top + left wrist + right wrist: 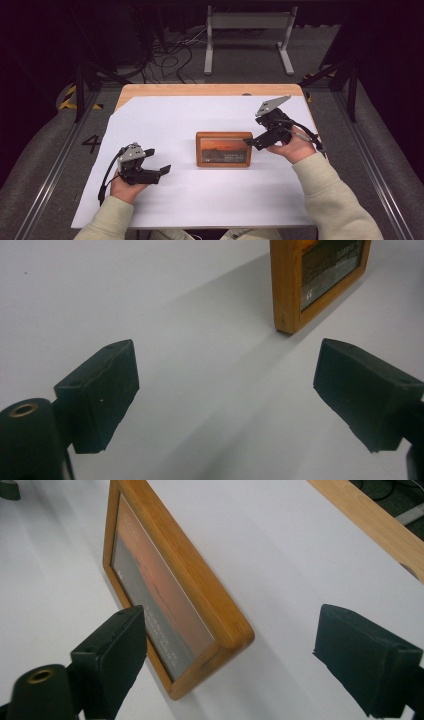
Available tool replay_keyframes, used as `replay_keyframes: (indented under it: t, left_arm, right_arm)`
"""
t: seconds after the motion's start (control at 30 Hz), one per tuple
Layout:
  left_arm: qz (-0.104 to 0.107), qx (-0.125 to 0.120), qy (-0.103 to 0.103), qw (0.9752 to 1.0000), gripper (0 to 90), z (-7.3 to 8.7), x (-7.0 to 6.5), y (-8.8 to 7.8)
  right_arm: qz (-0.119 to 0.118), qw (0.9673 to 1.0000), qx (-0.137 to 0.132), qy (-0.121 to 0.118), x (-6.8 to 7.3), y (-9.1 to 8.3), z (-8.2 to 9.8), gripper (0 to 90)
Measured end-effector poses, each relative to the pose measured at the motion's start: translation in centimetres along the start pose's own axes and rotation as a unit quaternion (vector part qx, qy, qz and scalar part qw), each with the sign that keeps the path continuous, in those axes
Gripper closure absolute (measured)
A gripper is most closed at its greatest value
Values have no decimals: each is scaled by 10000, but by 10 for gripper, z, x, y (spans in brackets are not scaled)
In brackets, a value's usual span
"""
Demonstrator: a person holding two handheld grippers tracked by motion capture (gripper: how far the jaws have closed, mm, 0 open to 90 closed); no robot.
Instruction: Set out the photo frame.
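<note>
A wooden picture frame with an orange sunset picture stands upright in the middle of the white sheet. My left gripper rests low on the sheet to the frame's left, apart from it, pointing toward it. In the left gripper view the left gripper is open over bare sheet, with the frame farther off at the upper right. My right gripper is at the frame's right end. In the right gripper view the right gripper is open, and the frame's near corner lies between the jaws, clear of both pads.
The white sheet covers most of a wooden table, whose bare edge shows at the back. Beyond the table, cables and a metal stand are on the floor. Beige sleeves come in from the bottom.
</note>
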State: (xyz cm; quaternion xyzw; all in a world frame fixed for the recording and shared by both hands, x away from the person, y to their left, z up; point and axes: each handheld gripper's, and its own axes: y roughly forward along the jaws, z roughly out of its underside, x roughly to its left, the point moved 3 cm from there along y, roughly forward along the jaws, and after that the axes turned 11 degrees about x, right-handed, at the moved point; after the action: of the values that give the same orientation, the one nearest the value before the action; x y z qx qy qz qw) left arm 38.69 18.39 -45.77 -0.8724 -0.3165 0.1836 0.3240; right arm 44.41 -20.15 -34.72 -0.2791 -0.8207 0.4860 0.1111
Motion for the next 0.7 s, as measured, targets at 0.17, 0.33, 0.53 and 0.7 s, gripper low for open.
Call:
replay_keyframes:
  t: [0.17,0.33,0.53,0.7]
  left_arm:
    - [33,33,8,10000,68,-2,0,2]
    - [111,-79,24,9999,31,-6,-2,1]
    - [211,-253,41,9994,2,-8,-4,-4]
    - [175,-290,110,9994,0,-4,-4,-8]
  right_arm:
    - [-14,9998,-159,104,-5,-10,15,34]
    - [-115,9987,-424,273,-6,-14,29,9]
    - [-28,9952,-915,340,-4,-13,48,0]
    - [-29,9934,-1062,422,-4,-6,63,0]
